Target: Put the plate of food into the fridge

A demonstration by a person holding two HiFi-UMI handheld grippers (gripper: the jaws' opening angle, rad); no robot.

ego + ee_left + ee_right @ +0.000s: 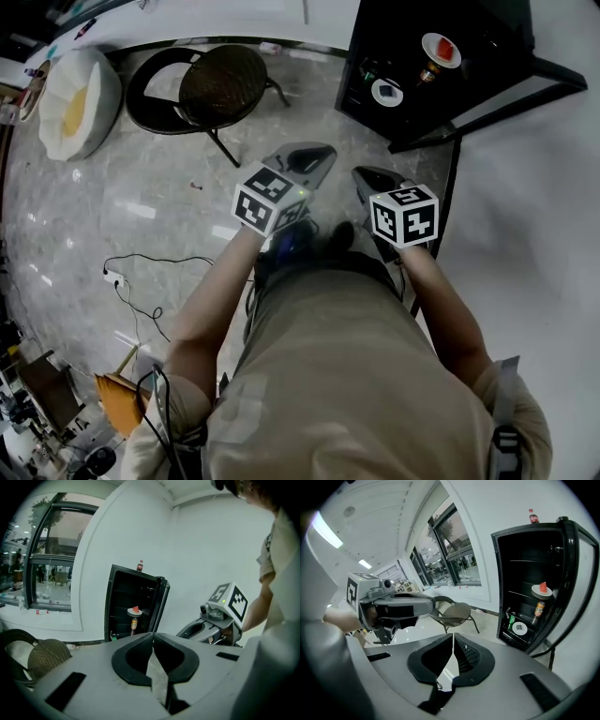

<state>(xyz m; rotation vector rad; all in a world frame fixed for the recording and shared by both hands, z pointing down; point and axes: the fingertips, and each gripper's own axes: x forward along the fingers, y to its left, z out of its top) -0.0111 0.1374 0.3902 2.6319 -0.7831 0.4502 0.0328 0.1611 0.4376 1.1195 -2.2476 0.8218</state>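
While the person stands on the pale marbled stone floor facing the tall black fridge, whose door hangs open, both tools are held out in front, side by side and well short of it. The left gripper has its dark jaws pressed together with nothing between them, and the right gripper is likewise closed on nothing. The round white plate with a red wedge of food sits on a middle shelf inside the fridge, just above an amber bottle with an orange label. Lower down are a small white plate with something dark on it and a green can. A red-capped cola bottle stands on top of the fridge. A round brown wicker chair on black legs stands on the floor to the fridge's left.
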